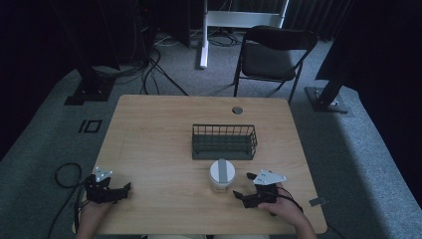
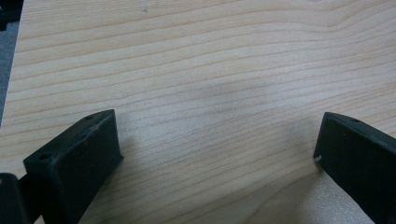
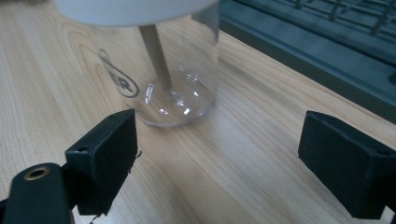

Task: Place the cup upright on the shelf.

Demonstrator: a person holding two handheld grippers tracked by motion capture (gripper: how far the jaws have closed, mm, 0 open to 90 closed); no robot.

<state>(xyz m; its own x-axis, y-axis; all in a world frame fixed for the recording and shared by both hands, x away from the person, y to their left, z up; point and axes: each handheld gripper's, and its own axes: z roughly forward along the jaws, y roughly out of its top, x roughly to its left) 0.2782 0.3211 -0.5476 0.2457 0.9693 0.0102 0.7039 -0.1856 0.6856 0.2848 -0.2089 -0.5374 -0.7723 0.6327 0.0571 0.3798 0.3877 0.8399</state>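
A clear jar (image 1: 221,176) with a white lid stands upright on the wooden table (image 1: 159,129), just in front of a dark wire basket (image 1: 224,142). My right gripper (image 1: 242,185) rests on the table immediately right of the jar, open, nothing between its jaws. In the right gripper view the jar (image 3: 159,70) is close ahead, left of centre, with a thin stick inside it and a printed logo on the glass; the right gripper (image 3: 217,158) has not closed around it. My left gripper (image 1: 125,190) lies open near the front left corner, over bare wood (image 2: 210,93).
The basket's dark base (image 3: 317,51) lies behind and right of the jar. A round cable hole (image 1: 237,110) sits near the table's far edge. A folding chair (image 1: 271,52) stands beyond the table. Cables lie on the floor at left (image 1: 67,174).
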